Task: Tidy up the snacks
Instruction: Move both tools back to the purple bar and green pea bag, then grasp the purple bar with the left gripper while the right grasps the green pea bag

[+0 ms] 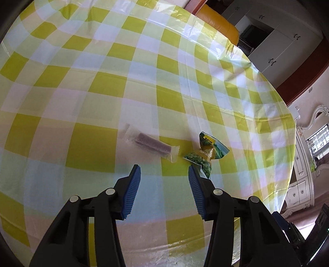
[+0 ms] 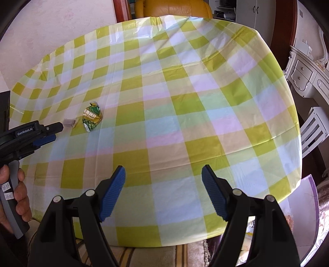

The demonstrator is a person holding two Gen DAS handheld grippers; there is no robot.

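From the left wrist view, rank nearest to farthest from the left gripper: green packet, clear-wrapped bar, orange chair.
From the left gripper:
1. Green packet, right beside its right-hand finger.
2. Clear-wrapped bar, just ahead, slightly left.
3. Orange chair, beyond the table's far edge.

A round table under a glossy yellow-green, white and pastel checked plastic cloth fills both views. At its twelve o'clock edge stands a mustard-yellow leather armchair, with white panelled cabinets with dark handles at about one o'clock. At three o'clock, an ornate cream carved dresser adjoins a white slatted chair; daylight glares off the cloth.
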